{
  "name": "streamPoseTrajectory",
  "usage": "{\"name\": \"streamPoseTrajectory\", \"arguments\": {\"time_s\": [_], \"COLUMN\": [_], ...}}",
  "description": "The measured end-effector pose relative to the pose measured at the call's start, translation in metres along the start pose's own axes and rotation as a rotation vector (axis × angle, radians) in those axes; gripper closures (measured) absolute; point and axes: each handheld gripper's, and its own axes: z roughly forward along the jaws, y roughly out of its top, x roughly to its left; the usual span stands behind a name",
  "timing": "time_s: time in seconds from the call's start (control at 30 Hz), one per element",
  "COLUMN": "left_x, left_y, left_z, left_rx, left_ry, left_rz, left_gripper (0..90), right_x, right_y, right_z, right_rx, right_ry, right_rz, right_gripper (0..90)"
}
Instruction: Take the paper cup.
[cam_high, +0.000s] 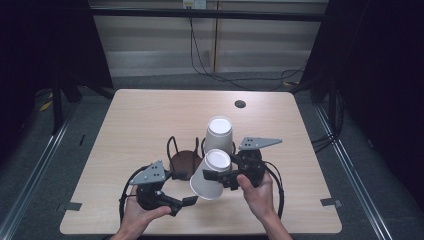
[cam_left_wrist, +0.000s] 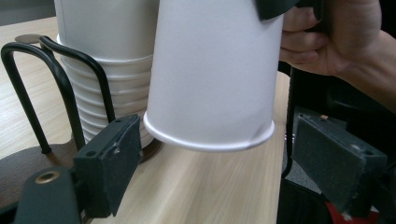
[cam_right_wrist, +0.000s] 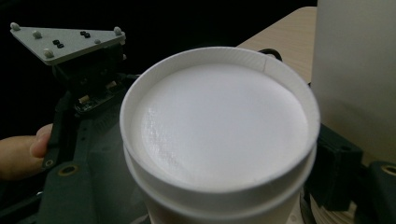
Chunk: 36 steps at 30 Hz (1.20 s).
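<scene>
A white paper cup (cam_high: 209, 176) hangs upside down and tilted over the table's front, with my right gripper (cam_high: 214, 174) shut on its upper part. In the right gripper view the cup's base (cam_right_wrist: 219, 121) faces the camera between the two jaws of that gripper (cam_right_wrist: 201, 182). My left gripper (cam_high: 186, 189) is open just left of the cup. In its own view the cup's rim (cam_left_wrist: 210, 140) hangs between the separated pads (cam_left_wrist: 112, 158) of the left gripper (cam_left_wrist: 224, 163) without touching them. A stack of upside-down white cups (cam_high: 220, 132) stands in a black wire holder (cam_high: 186, 155).
The holder's wire loops (cam_left_wrist: 60, 70) and dark round base (cam_left_wrist: 18, 163) sit beside the stack (cam_left_wrist: 107, 70). The wooden table (cam_high: 140, 120) has a dark hole (cam_high: 240, 104) near its far edge. Cables (cam_high: 235, 77) lie on the floor beyond.
</scene>
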Motion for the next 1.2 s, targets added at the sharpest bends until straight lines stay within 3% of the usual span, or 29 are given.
{"name": "streamPoseTrajectory", "arguments": {"time_s": [0.53,0.67,0.8,0.87,1.1,1.2], "left_x": [0.007,0.006,0.006,0.008,0.009,0.008], "left_y": [-0.003,-0.003,-0.004,-0.004,-0.004,-0.004], "left_z": [0.007,0.01,0.015,0.016,0.019,0.021], "left_rx": [-0.01,0.014,0.019,0.018,0.024,0.035], "left_ry": [-0.032,-0.03,-0.054,-0.069,-0.074,-0.071], "left_rz": [-0.014,-0.008,-0.009,-0.028,-0.038,-0.024], "left_gripper": [13.4,9.3,8.1,7.4,3.3,3.0], "right_x": [0.007,0.009,0.012,0.013,0.016,0.017], "right_y": [-0.001,-0.001,-0.002,-0.002,0.0,0.0], "right_z": [0.016,0.021,0.024,0.025,0.028,0.03], "right_rx": [0.012,0.013,0.021,0.02,0.015,0.016], "right_ry": [0.052,0.067,0.077,0.087,0.093,0.099], "right_rz": [0.016,0.023,0.017,0.02,0.022,0.022], "right_gripper": [23.7,23.7,23.7,23.7,23.7,23.7]}}
